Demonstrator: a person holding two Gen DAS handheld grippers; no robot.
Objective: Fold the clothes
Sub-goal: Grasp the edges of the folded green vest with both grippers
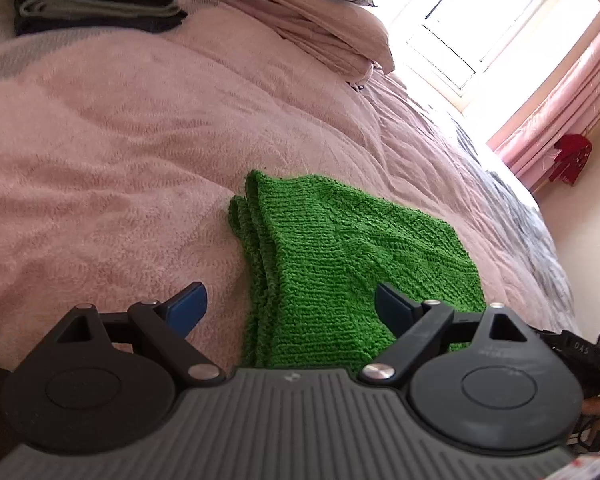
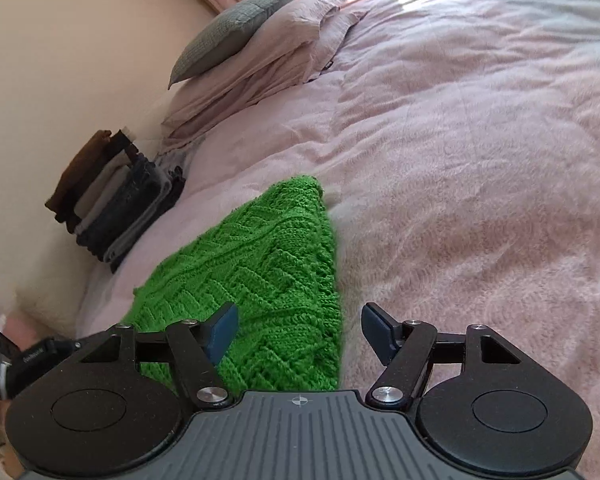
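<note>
The green knit garment (image 1: 340,256) lies folded on the bed (image 1: 100,160), its long axis running away between both wide-open, empty grippers, the left gripper (image 1: 290,306) and the right gripper (image 2: 298,330).

Under me spreads a fuzzy pale pink bed cover (image 1: 120,140), rumpled in soft ridges. Far off on it I see a grey textured cushion (image 2: 228,32) leaning on crumpled pink pillows (image 2: 276,60), touching them. Behind those, a bright white-framed window (image 1: 480,20) floods the far right corner, with pink curtains (image 1: 560,100) hanging beside it. A small red cloth thing (image 1: 572,156) hangs on the cream wall (image 2: 60,80) near the curtains.
</note>
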